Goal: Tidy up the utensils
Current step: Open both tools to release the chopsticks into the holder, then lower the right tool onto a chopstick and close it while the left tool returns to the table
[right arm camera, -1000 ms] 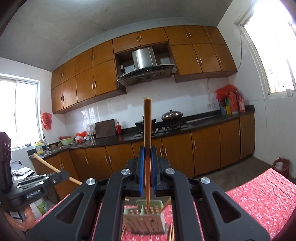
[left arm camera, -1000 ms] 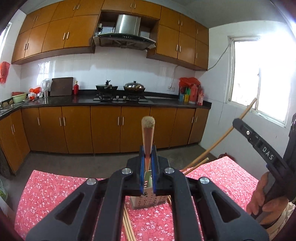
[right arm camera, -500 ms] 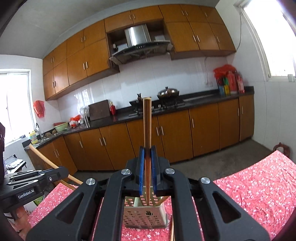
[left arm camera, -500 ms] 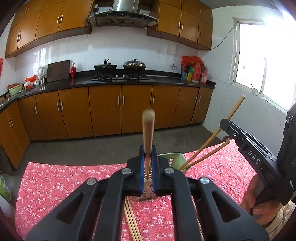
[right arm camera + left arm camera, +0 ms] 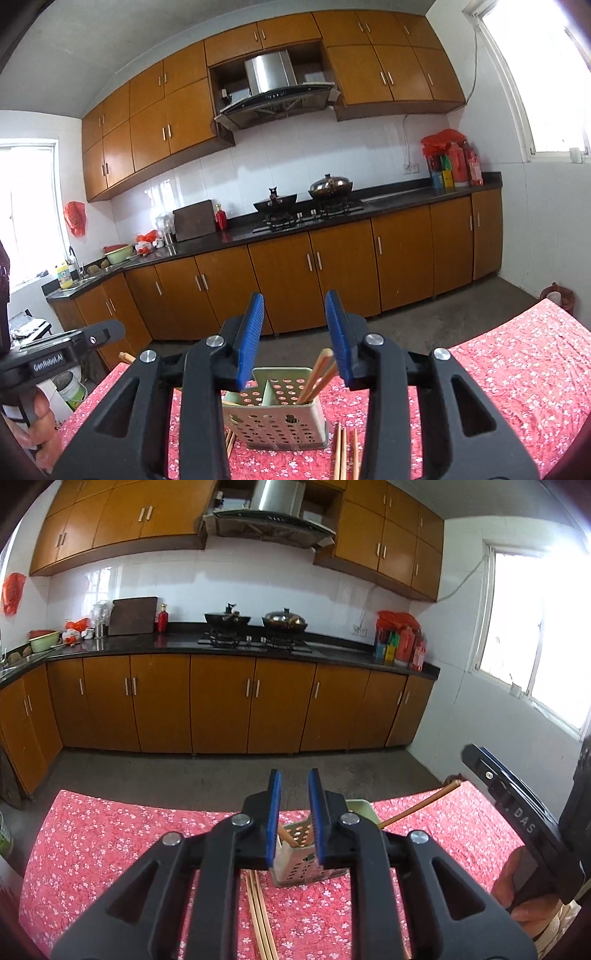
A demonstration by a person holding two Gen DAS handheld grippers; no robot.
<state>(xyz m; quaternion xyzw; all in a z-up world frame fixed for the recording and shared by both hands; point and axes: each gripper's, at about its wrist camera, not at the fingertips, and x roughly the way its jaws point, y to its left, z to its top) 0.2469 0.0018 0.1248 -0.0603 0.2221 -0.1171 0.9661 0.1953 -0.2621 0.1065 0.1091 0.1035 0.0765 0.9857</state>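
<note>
Item: utensil holder [image 5: 275, 417], pale green plastic, perforated walls, centre divider making two compartments. Stands upright on table [image 5: 517, 376], just beyond both grippers.
Contents: two wooden chopsticks [image 5: 318, 373] leaning in right compartment as right cam shows it; one more stick lies low in left compartment, mostly hidden by the wall.
Loose chopsticks [image 5: 343, 450] flat on cloth near the holder's base, right side; others at left of base, partly covered by gripper frame.
Left gripper [image 5: 294, 814]: blue pads apart by a narrow gap and opening, nothing pressed between them; holder and a stick end seen through the gap.
Right gripper [image 5: 294, 339]: jaws wider apart, opening, nothing held; chopsticks stand beyond the gap.
Hidden/cut off: holder front in left cam largely blocked by jaws; a long chopstick [image 5: 421, 803] slants out to the right behind it, lower end not visible. Person's hand [image 5: 517, 890] on right gripper handle, cut by frame edge.
Surface: red cloth w/ small white flower print.
Room: kitchen; brown cabinets [image 5: 221, 705], black counter, stove w/ two pots, range hood, white tile, bright window at right.
</note>
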